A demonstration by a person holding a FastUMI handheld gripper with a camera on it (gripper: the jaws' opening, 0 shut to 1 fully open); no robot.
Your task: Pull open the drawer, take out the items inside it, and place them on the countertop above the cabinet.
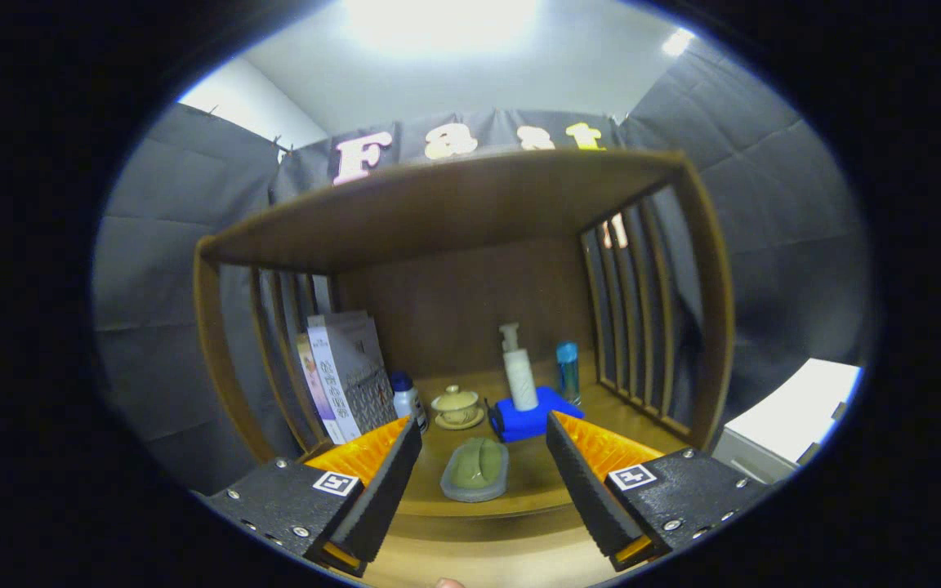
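- Gripper (483,457) held level, aimed straight into the open wooden cabinet (454,204); fingers spread wide apart, clamped on nothing.
- Left finger (381,490) and right finger (585,482) angled inward toward the countertop (532,474), tips hovering over its front part.
- Between the fingers, just ahead of the tips: a pale green dish (475,469) lying flat on the countertop, touched by neither finger.
- Beyond the dish, a blue folded cloth (532,416) with a white pump bottle (518,371) standing upright on it.
- Just beside the cloth toward the right slatted wall, a slim blue bottle (568,371), upright.
- Left of the cloth, a cream lidded teacup on a saucer (457,406).
- Further left, a small white bottle with a dark blue cap (406,398), near the left fingertip.
- Against the left slatted wall, upright boxes (344,371) leaning side by side.
- At the very bottom, between the finger bases, a sliver of a fingertip (446,583) of the holding person.
- Drawer itself not made out from this angle; whether open or closed, cannot tell.
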